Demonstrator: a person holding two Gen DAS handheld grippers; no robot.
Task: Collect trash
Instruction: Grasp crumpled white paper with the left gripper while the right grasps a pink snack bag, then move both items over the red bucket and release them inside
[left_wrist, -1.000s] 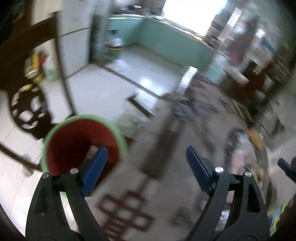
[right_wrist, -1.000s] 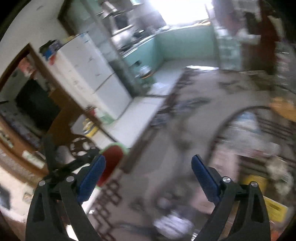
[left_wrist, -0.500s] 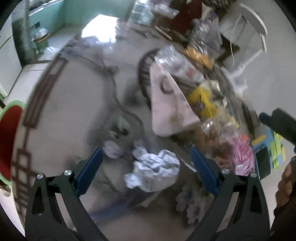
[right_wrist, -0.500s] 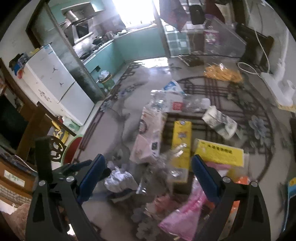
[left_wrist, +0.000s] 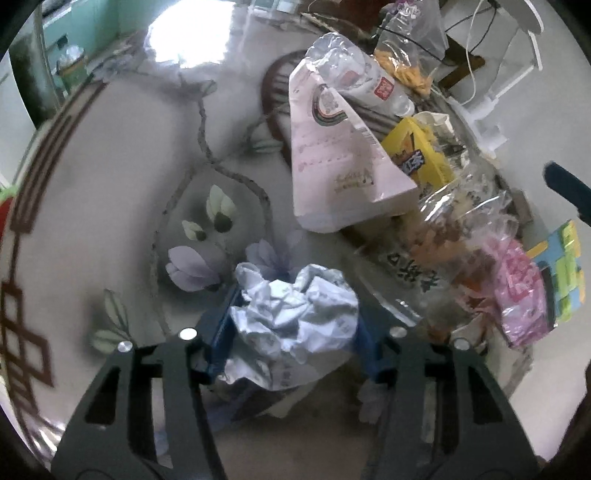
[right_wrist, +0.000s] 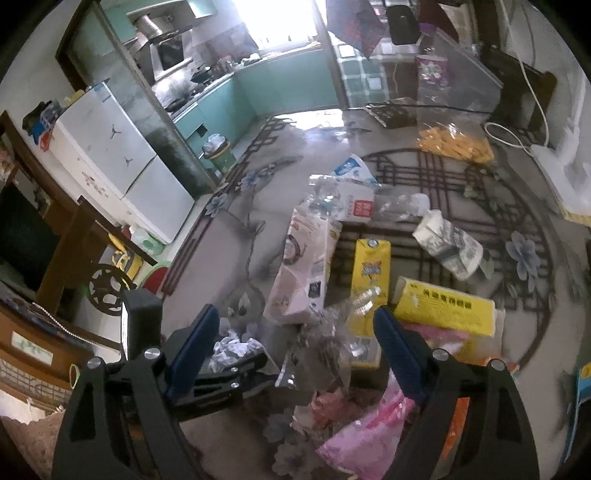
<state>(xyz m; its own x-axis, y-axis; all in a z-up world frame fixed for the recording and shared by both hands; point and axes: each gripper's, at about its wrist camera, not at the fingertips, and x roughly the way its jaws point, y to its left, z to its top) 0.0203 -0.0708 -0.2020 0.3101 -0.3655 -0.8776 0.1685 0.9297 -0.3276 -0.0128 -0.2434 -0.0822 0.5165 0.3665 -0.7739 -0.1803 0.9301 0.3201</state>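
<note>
A crumpled white paper ball (left_wrist: 295, 317) lies on the flowered carpet (left_wrist: 110, 166) at the near edge of a trash pile. My left gripper (left_wrist: 299, 302) points steeply down over it. Its jaws are closing, and both blue pads touch the paper's sides. The right wrist view shows the same left gripper (right_wrist: 236, 365) with the paper ball (right_wrist: 232, 347) in it. My right gripper (right_wrist: 295, 317) hangs above a crushed clear bottle (right_wrist: 354, 310); its jaws are narrowing a little and nothing touches the pads. A red bin with a green rim (right_wrist: 157, 277) stands at the carpet's left edge.
The pile holds a pink tissue pack (left_wrist: 340, 155), a yellow carton (right_wrist: 369, 266), a yellow tissue pack (right_wrist: 443, 306), a pink plastic bag (right_wrist: 362, 435) and a paper roll (right_wrist: 447, 247). A white fridge (right_wrist: 110, 155) and dark wooden furniture (right_wrist: 66, 236) stand on the left.
My left gripper swung away from the red bin, came down over the paper ball, and its jaws narrowed around it. The right gripper tipped down toward the pile.
</note>
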